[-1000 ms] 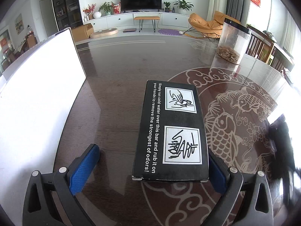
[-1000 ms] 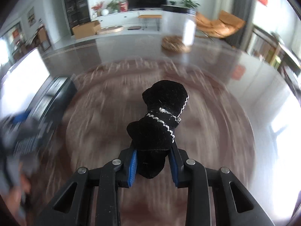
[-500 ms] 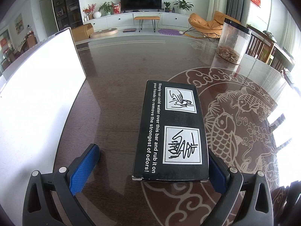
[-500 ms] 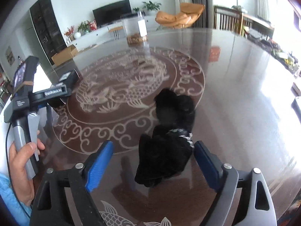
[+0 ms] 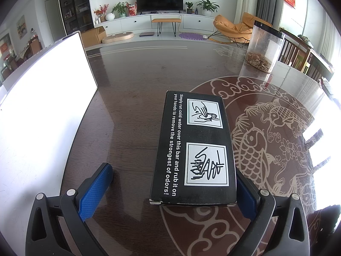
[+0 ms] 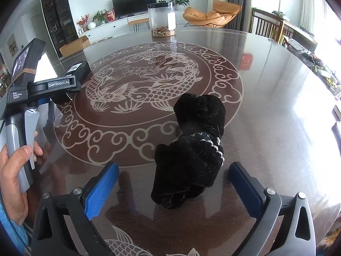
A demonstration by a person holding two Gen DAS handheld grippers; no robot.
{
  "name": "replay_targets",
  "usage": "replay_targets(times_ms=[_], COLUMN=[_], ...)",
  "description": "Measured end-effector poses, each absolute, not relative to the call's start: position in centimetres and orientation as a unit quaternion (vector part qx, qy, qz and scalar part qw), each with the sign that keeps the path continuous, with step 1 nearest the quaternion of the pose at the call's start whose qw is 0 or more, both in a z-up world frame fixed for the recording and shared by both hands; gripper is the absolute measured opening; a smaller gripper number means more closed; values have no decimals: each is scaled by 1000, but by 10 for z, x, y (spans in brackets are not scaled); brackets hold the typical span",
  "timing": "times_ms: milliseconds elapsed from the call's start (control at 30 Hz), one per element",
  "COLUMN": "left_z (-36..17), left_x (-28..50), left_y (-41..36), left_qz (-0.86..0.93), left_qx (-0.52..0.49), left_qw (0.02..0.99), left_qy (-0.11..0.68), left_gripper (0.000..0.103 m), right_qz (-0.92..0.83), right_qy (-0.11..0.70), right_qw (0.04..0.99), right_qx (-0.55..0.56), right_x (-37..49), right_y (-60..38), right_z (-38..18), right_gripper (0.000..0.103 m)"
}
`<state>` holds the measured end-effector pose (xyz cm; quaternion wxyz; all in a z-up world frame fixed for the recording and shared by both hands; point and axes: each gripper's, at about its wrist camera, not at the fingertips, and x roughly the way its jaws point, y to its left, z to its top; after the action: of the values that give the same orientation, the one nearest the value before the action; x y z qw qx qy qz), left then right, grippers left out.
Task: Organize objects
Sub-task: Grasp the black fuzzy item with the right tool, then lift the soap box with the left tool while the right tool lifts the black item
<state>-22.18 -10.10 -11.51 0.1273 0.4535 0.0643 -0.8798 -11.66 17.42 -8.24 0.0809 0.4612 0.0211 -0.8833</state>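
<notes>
A black box (image 5: 194, 149) with white lettering lies flat on the dark table, between the fingers of my left gripper (image 5: 172, 171). That gripper is open: the box sits close against the right pad (image 5: 245, 194) and well clear of the left pad (image 5: 96, 192). In the right wrist view a rolled black cloth (image 6: 191, 149) with white trim rests on the table. My right gripper (image 6: 173, 166) straddles it with its jaws opening wide, and neither blue pad (image 6: 102, 187) touches it. The same box (image 6: 77, 70) shows at far left.
A clear jar (image 5: 264, 47) holding dried bits stands at the far side of the table (image 6: 277, 106). A white board (image 5: 42, 106) lies along the left. A hand (image 6: 12, 170) holds the left gripper's handle (image 6: 19, 117) at the left edge.
The right gripper was shut on the black cloth and has opened wide, leaving the cloth lying on the table. The left gripper and the box have not moved.
</notes>
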Motion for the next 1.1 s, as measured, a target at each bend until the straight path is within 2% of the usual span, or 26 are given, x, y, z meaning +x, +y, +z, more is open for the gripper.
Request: replay_targets(times_ms=[267,433,533,567,600,633,800,833,1067,1100], left_z=[-115,-110,-108,-106,-103,-98,-92,-90,-85,-82], left_x=[-229,-261,-278,-279,-280,-280,-257,-245,-177,-168], left_y=[-102,-101,-99,-97,-94,-92,-88,-87,-66,-64], left_qz=[-871,-817,-814,-820,-829,-838,-845,-848,-860,-862], left_qx=[463,566,578,570,558,545,534,530,507,502], left_qw=[145,88,35,26,28,28,11,11,22,22], left_qy=[79,71,54,44,20,0,5,12,63,68], left_gripper=[103,103,103,90,58,58,57,57,57,57], right_qz=[-883,-885,-885,-885,-885,-885,-859,-854,-842,-840], right_qy=[23,14,11,9,0,-14,-189,-193,-64,-47], right_qw=[79,83,84,83,87,91,123,115,114,104], right_qx=[461,459,458,457,457,457,461,470,524,530], right_x=[-117,-117,-116,-116,-116,-116,-108,-108,-142,-151], right_y=[173,176,177,178,180,185,243,250,197,187], right_z=[-83,-82,-82,-82,-81,-79,-67,-64,-48,-52], right_gripper=[103,103,103,103,103,103,103,103,102,89])
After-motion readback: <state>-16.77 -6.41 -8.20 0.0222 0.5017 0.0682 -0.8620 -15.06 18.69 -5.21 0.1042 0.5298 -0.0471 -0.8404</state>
